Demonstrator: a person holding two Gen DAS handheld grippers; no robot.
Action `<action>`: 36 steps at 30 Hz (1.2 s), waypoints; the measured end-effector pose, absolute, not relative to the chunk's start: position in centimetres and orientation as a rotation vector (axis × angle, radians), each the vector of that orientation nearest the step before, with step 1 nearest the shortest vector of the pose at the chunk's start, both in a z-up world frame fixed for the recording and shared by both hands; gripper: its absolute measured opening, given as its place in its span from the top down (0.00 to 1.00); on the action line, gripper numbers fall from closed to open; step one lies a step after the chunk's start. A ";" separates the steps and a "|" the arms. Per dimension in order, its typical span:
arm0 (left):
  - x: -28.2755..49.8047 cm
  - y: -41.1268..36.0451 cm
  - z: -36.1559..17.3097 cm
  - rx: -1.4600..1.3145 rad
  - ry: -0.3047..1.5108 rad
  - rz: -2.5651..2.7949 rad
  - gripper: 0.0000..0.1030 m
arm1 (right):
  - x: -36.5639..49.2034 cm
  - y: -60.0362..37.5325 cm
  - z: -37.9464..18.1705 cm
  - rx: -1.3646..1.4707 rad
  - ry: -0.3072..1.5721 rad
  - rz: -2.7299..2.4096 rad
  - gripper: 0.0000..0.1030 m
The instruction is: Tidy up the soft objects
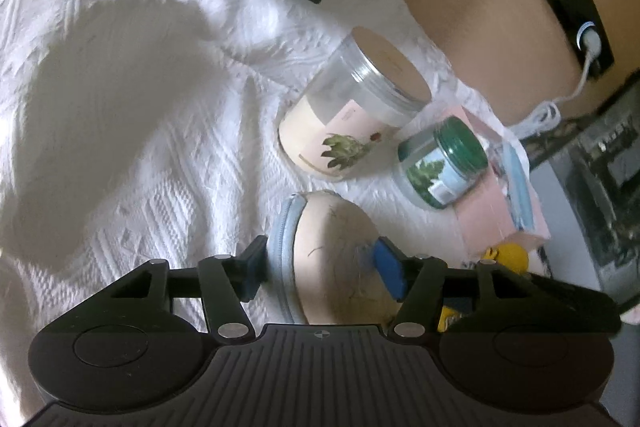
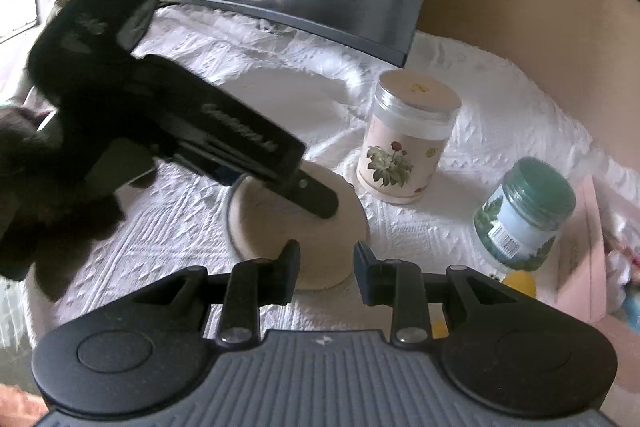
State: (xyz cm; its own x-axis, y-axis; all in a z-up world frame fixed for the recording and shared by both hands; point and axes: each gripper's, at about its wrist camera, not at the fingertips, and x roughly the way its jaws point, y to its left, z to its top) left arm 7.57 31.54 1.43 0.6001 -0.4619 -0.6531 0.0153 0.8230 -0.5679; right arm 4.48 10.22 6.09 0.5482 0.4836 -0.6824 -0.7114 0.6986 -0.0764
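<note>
Left gripper [image 1: 320,269] clamps the round pouch [image 1: 332,259] — right gripper [image 2: 327,273] waits empty.
Pouch sits mid-table on the white cloth [image 1: 140,187], near two jars; right jaws partly open. Lift gently — squeeze steadily, clear of the jars.

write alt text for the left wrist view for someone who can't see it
The left tool grips a round beige zippered pouch over a white textured cloth. Behind it stand a tall floral jar and a smaller green-lidded jar.
</note>
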 end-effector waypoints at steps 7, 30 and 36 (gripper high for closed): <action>6.1 30.7 3.3 -0.509 0.855 -0.286 0.51 | 1.9 5.2 11.3 -0.397 0.475 0.603 0.26; 5.8 23.6 3.4 -0.423 0.892 -0.427 0.57 | 5.7 0.1 5.5 -0.136 0.824 0.490 0.69; 5.1 22.6 3.9 -0.389 0.891 -0.458 0.57 | 4.8 -1.6 7.1 -0.141 0.810 0.467 0.72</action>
